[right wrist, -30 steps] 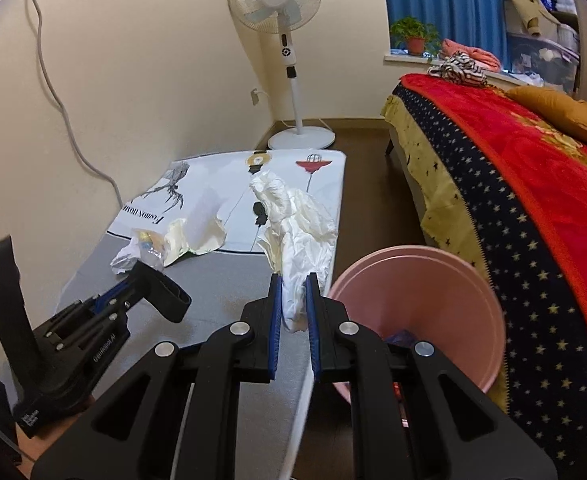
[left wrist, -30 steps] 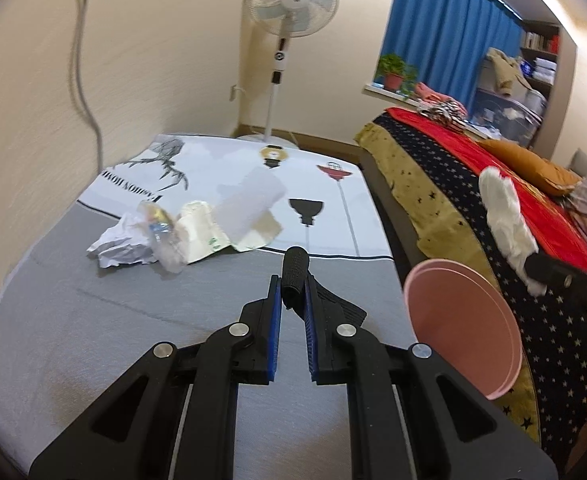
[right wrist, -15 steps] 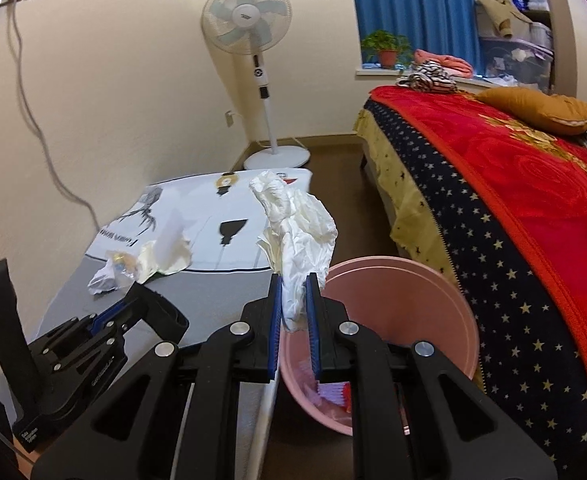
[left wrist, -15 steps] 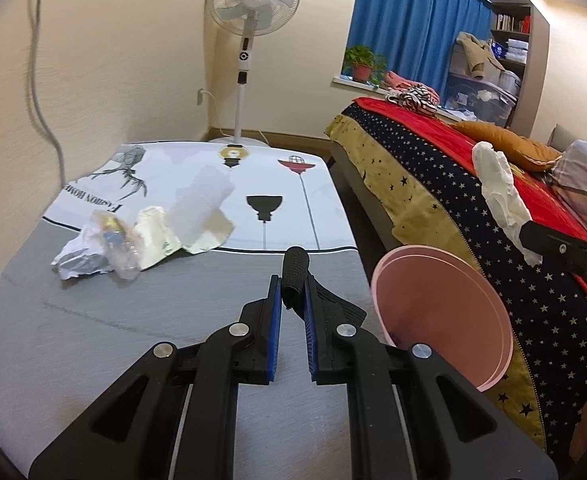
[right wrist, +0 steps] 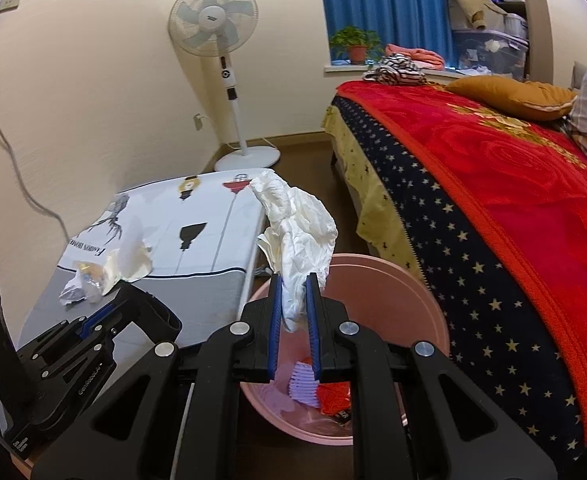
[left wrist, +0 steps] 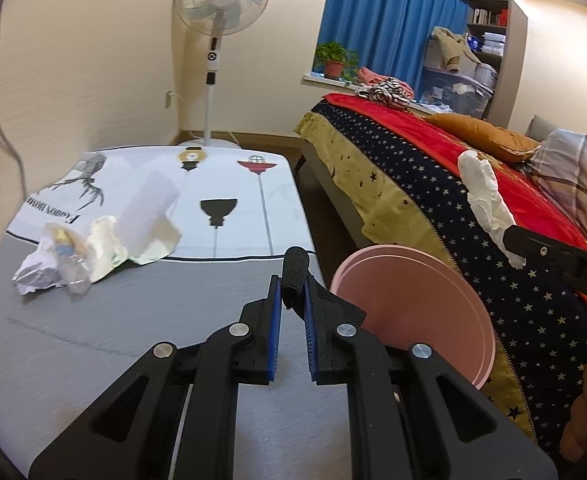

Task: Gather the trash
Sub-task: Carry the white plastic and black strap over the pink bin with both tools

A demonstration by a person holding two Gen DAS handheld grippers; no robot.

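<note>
Right tool over bin, soft white wad pinched.

The right tool (right wrist: 293,300) grips a light, limp crumpled tissue (right wrist: 297,236) low, directly above the pink bin (right wrist: 421,300); open room below. The left tool (left wrist: 293,304) clenches a black strap (left wrist: 295,276); remaining trash pile (left wrist: 89,248) lies ahead-left on the desk (left wrist: 73,340).

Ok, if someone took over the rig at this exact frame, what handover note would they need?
Right gripper: shut on the crumpled white tissue, held over the pink bin.
Left gripper: jaws nearly closed, holding no trash, low over the grey mat.
Done: some trash already lies in the bin.
Left: drop the tissue in, then collect the pile of wrappers and crumpled paper on the mat.
</note>
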